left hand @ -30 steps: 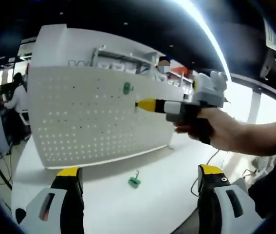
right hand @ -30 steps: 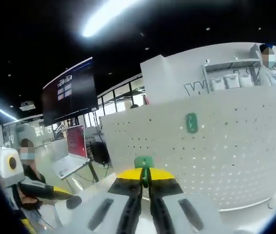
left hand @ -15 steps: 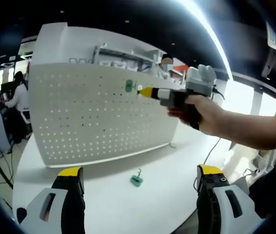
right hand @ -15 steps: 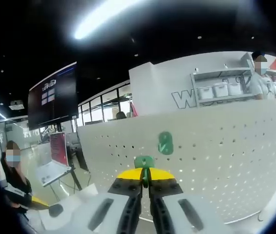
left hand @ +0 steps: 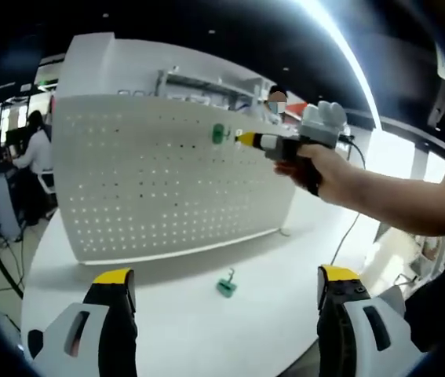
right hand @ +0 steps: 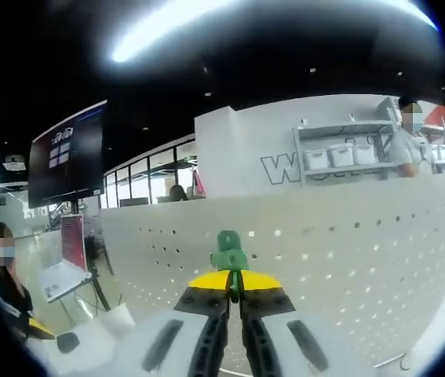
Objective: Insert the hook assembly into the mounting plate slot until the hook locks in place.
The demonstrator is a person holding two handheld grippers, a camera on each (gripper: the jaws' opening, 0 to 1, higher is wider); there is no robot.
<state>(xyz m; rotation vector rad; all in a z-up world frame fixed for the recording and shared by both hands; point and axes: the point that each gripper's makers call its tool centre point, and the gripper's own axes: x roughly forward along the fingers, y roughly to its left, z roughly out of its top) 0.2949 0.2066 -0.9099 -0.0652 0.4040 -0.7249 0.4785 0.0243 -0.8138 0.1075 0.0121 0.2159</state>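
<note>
Right gripper pinches a green hook between jaws pressed together on its base; the hook stands just ahead of the tips, at the white pegboard. In the left gripper view it reaches a green piece already on the board (contact unclear).

Judgement: keep the hook square to the holes, push straight in, and don't release until it seats.

Left gripper is spread wide, holding nothing; a spare green hook lies on the table between its jaws.
</note>
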